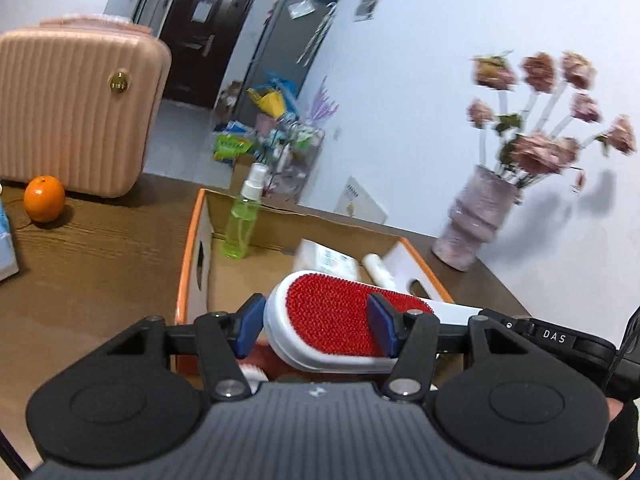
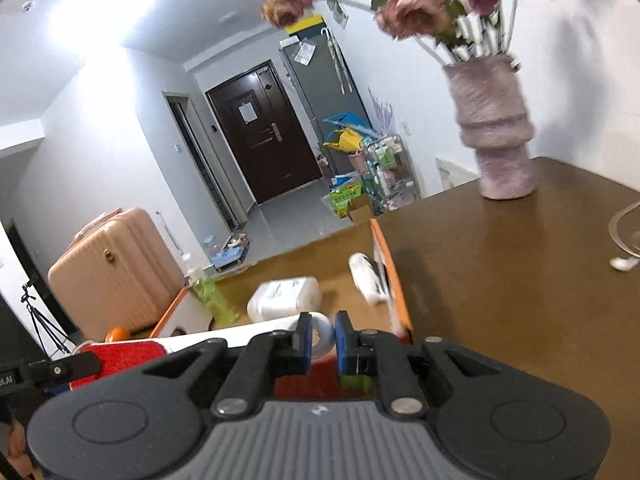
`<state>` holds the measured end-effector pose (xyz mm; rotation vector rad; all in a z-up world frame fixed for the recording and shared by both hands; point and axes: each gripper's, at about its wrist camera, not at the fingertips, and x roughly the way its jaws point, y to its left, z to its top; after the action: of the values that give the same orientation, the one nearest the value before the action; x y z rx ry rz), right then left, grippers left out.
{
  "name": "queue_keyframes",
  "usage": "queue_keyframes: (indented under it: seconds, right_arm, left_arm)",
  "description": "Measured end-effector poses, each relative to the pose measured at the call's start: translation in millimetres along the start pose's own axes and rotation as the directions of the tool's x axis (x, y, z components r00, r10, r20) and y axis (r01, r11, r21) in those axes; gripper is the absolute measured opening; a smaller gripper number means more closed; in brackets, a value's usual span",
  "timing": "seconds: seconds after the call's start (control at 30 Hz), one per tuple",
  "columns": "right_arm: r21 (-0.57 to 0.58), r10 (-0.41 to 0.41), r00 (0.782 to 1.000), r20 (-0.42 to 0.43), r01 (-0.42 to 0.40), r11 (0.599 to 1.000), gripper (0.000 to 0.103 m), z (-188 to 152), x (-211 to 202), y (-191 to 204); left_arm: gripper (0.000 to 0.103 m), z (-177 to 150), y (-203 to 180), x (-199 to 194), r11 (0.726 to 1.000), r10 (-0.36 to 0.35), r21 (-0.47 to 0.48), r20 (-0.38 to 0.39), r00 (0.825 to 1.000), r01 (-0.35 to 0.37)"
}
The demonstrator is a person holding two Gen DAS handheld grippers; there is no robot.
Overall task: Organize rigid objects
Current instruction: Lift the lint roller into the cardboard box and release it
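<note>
My left gripper (image 1: pixel 316 326) is shut on the head of a white lint brush with a red pad (image 1: pixel 340 312), held above the near end of an open cardboard box with an orange rim (image 1: pixel 188 256). My right gripper (image 2: pixel 322 340) is shut on the ring end of the same brush's white handle (image 2: pixel 322 334); its red pad (image 2: pixel 124 354) shows to the left. In the box lie a green spray bottle (image 1: pixel 242 220), a white carton (image 1: pixel 330 262) and a white tube (image 1: pixel 380 270). These also show in the right wrist view: bottle (image 2: pixel 208 292), carton (image 2: pixel 286 298), tube (image 2: pixel 366 278).
An orange (image 1: pixel 44 198) and a pink ribbed case (image 1: pixel 76 112) stand on the brown table (image 1: pixel 100 264) left of the box. A pink vase of dried flowers (image 2: pixel 498 132) stands at the far right corner. A clear glass dish (image 2: pixel 628 232) lies at the right edge.
</note>
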<state>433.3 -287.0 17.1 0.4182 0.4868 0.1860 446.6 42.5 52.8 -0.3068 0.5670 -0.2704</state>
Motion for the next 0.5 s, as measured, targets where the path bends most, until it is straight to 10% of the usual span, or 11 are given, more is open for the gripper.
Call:
queue_keyframes:
  seconds: [0.5]
  right_arm:
    - [-0.189,-0.094,0.988,-0.124,0.070,0.979,0.014,-9.4,119.2,15.5]
  left_arm:
    - [0.061,-2.8,40.0,70.2,0.993,0.057,0.110,-0.133,0.990,-0.042]
